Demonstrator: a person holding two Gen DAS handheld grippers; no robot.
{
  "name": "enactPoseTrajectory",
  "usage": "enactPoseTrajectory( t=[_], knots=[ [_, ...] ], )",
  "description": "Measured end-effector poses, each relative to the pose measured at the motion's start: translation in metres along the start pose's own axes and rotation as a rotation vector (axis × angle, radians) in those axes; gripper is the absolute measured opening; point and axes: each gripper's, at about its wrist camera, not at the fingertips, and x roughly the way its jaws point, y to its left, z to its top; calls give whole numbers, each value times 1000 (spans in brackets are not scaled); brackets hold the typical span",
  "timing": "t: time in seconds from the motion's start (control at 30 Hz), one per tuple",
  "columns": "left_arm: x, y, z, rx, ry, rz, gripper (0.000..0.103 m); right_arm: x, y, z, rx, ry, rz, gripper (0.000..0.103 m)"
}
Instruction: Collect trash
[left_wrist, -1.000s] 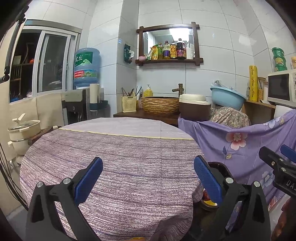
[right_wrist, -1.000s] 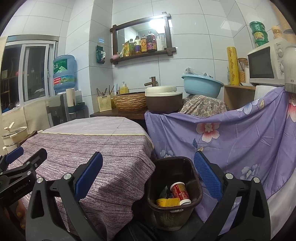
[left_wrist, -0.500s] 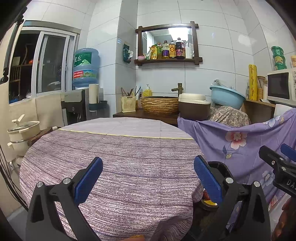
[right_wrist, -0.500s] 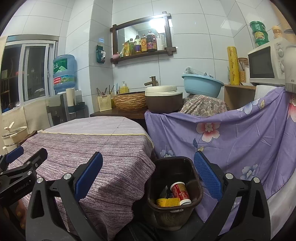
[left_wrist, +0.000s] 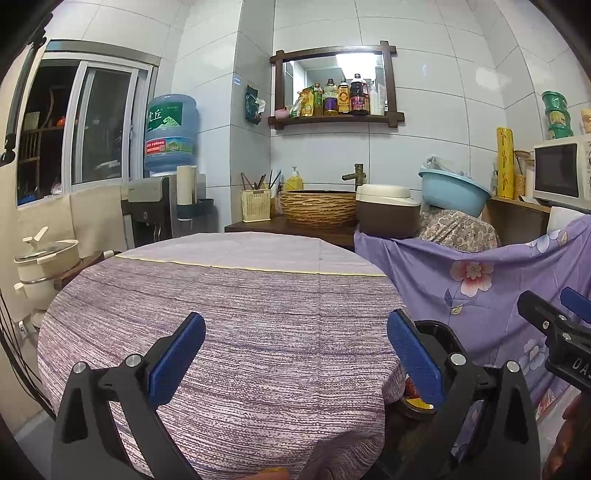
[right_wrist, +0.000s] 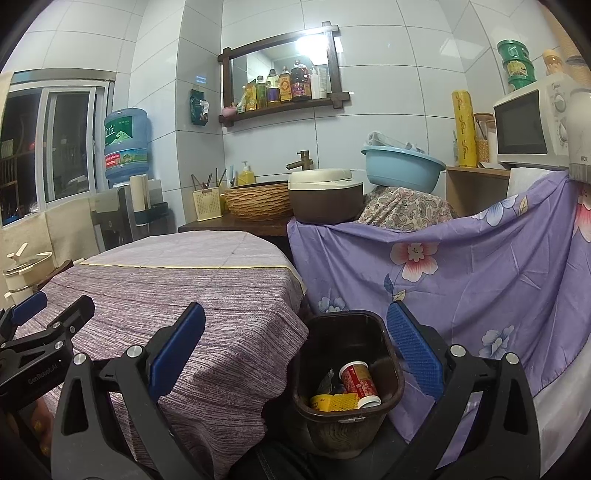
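Note:
A dark brown trash bin (right_wrist: 391, 373) stands on the floor between the round table and the purple floral cloth. Inside it lie a red and white cup (right_wrist: 359, 380), a yellow wrapper (right_wrist: 334, 401) and a dark scrap. My right gripper (right_wrist: 295, 350) hovers above the bin, open, holding nothing. My left gripper (left_wrist: 295, 350) is open over the near part of the table's purple striped cloth (left_wrist: 240, 314), also holding nothing. In the left wrist view the bin's rim (left_wrist: 439, 328) peeks out past the table edge, and the right gripper (left_wrist: 561, 332) shows at the far right.
A purple floral cloth (right_wrist: 461, 280) drapes furniture to the right. Behind the table a counter holds a woven basin (left_wrist: 317, 206), a brown cooker (left_wrist: 388, 214) and a blue bowl (left_wrist: 454, 192). A water dispenser (left_wrist: 166, 177) and a pot (left_wrist: 44, 262) stand on the left.

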Motion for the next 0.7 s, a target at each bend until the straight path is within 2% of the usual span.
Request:
enactPoseTrajectory(
  t=[0.7],
  knots=[
    [1,-2,-1,2,-1,3,98,3,-4,-3,8,6,-5,97]
  ],
)
